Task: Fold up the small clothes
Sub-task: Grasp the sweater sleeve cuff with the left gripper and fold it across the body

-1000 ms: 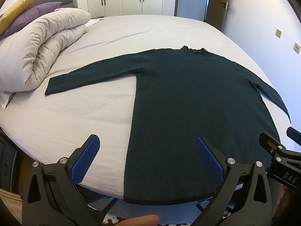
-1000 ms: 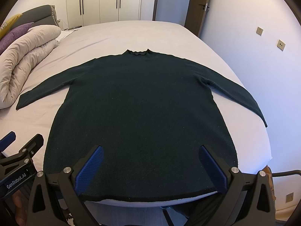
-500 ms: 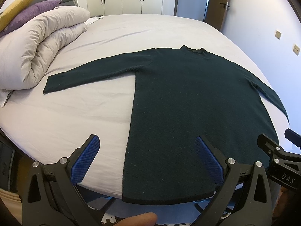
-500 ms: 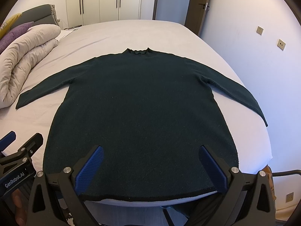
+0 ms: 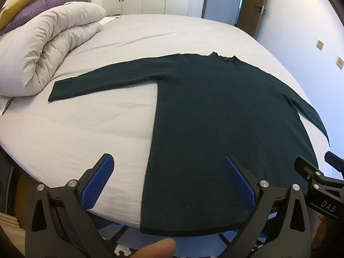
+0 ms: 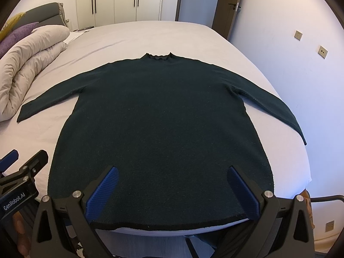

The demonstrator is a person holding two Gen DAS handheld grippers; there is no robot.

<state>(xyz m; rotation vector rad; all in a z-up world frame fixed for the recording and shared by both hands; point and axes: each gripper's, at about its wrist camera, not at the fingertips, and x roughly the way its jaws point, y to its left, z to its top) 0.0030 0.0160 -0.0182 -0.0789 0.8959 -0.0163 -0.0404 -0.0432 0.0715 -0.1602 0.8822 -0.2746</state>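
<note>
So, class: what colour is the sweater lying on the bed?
Very dark green sweater, plain; clearest in the right wrist view.

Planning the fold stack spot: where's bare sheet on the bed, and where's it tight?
Free: the sheet between the sweater left sleeve and the bed's near edge, and the wide stretch beyond the collar. Tight: the rolled duvet nearly meets the left cuff; the right sleeve runs along the bed's right edge.

A dark green, long-sleeved knit sweater point(image 6: 159, 124) lies flat and unfolded, face up, collar toward 12 o'clock, black-edged hem at 6 o'clock. Its sleeves spread out toward 8 and 4 o'clock.
</note>
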